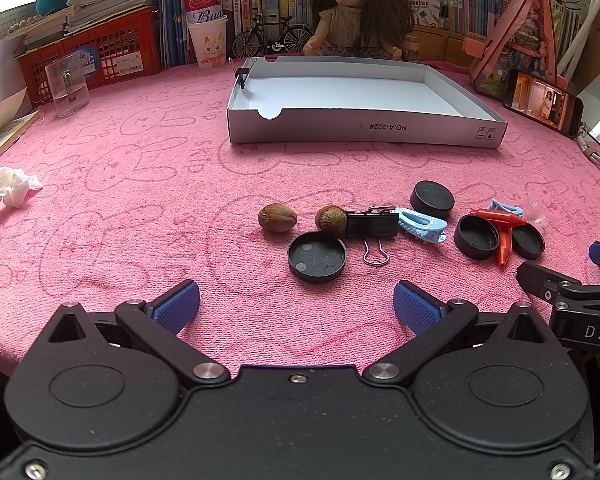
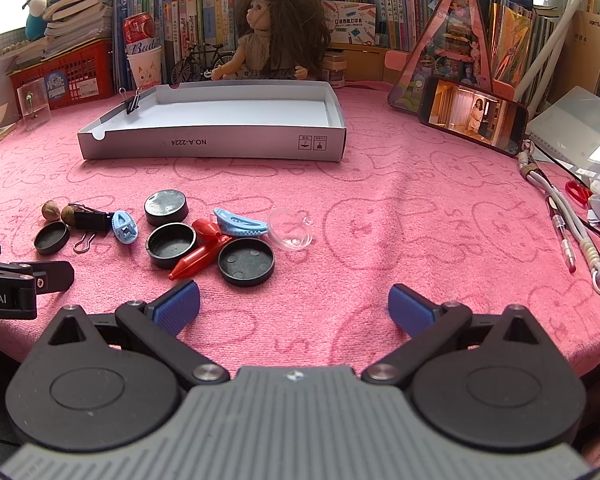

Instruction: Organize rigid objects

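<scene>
wide pink cloth (image 2: 380, 216) beside clutter (image 2: 172, 236)

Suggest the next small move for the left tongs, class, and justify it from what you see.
Probably ease the open left tongs forward over the nearest black cap: it lies straight ahead, apart from the clutter, and the white box holds nothing yet.

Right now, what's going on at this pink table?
A person holds two grippers over a pink cloth, both open and empty. The left gripper faces two nuts, a black cap and a binder clip. The right gripper faces more caps, a red clip, blue clips and a clear dome. The white tray behind holds nothing but a small clip on its rim, so sorting hasn't visibly begun.
</scene>
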A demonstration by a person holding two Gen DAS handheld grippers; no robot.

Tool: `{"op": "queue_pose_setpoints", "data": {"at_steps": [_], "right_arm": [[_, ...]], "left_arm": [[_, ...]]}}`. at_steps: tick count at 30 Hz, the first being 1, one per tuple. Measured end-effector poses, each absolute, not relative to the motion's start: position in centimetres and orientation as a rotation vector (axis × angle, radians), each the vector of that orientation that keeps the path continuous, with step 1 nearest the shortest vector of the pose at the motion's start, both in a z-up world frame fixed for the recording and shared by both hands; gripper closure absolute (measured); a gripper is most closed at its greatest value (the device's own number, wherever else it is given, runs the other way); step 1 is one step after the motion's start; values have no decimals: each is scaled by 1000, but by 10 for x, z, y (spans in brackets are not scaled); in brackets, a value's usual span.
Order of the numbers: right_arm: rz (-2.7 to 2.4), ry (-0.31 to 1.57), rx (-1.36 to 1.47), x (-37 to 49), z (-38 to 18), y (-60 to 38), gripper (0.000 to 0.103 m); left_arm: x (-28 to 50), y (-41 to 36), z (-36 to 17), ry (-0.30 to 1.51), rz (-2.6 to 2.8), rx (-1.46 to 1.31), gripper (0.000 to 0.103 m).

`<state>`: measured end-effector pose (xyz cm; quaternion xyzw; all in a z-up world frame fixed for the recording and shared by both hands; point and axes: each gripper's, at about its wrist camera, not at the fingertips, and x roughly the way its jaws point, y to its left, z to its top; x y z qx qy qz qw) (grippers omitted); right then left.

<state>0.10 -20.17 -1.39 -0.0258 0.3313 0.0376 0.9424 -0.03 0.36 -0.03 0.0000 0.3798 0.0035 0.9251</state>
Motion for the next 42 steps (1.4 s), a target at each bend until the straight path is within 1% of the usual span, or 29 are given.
{"op": "queue_pose_setpoints", "data": {"at_steps": [15, 24, 26, 27, 29, 30, 31, 32, 35, 38, 42], "right_arm": [[74, 666, -53, -1, -12, -201, 0], [79, 624, -47, -2, -17, -203, 0], [85, 620, -46, -2, -15, -204, 0], [88, 610, -44, -3, -14, -204, 0], [95, 579, -48, -7, -11, -205, 0], [99, 563, -56, -8, -9, -204, 0], [108, 547, -65, -9, -7, -203, 0], [118, 533, -74, -9, -6, -202, 1], [146, 523, -102, -9, -4, -197, 5], [155, 524, -108, -9, -5, -194, 11], [163, 518, -103, -11, -5, -194, 21]], "left_arm": [[-1, 5, -1, 758, -19, 18, 0], [-6, 4, -1, 734, -25, 16, 1], [-8, 4, 0, 725, -35, 14, 9], [-9, 4, 1, 720, -38, 16, 11], [-10, 4, 3, 712, -53, 16, 21], [-10, 4, 3, 710, -58, 12, 22], [-10, 4, 4, 706, -62, 7, 26], [-10, 5, 5, 701, -71, -1, 32], [-11, 5, 7, 692, -92, -13, 41], [-11, 4, 7, 688, -105, -9, 46], [-9, 4, 8, 681, -109, -12, 51]]}}
